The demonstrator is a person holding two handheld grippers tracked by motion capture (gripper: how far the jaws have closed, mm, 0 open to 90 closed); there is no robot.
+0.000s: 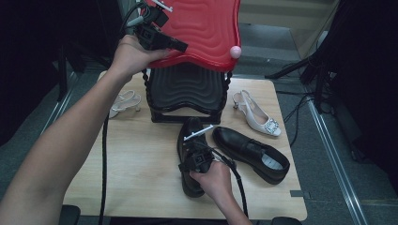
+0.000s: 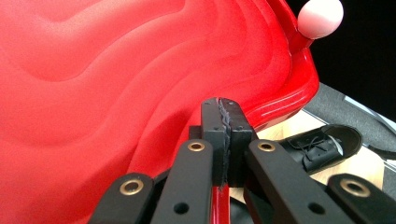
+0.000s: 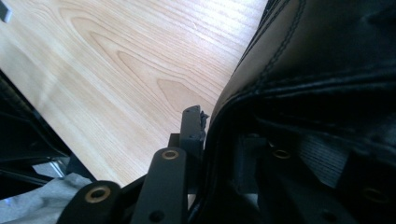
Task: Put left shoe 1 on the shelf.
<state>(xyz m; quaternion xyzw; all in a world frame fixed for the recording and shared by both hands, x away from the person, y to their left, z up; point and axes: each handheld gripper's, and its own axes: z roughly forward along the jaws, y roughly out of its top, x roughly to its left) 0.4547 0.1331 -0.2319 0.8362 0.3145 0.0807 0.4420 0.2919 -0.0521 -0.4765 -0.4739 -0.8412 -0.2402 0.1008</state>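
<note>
L gripper (image 1: 180,46) is clamped tight on the edge of the glossy red wavy plastic lid (image 1: 202,28), holding it raised and tilted over the black ribbed plastic box (image 1: 187,91) w/ bead-like corner posts. In the left gripper view the jaws are pressed together on the lid's thin rim, red showing between them; the pale pink round knob (image 2: 320,16) sits at the lid's far corner.

R gripper (image 1: 195,140) is just in front of the box, one jaw inside and one outside the side wall of the black leather lace-up shoe (image 1: 190,154), pinched on that wall; the shoe rests on the light wood-grain table (image 1: 136,168), toe touching or nearly touching the box base. In the right gripper view the outer jaw lies flat against the shoe's stitched collar.

Second black leather shoe (image 1: 251,152) lies just R of the first, in front of the box, angled. White slingback heel w/ jewelled buckle (image 1: 258,117) is R of the box. Pale strappy sandal (image 1: 124,101) is L of the box, partly behind the L forearm.
</note>
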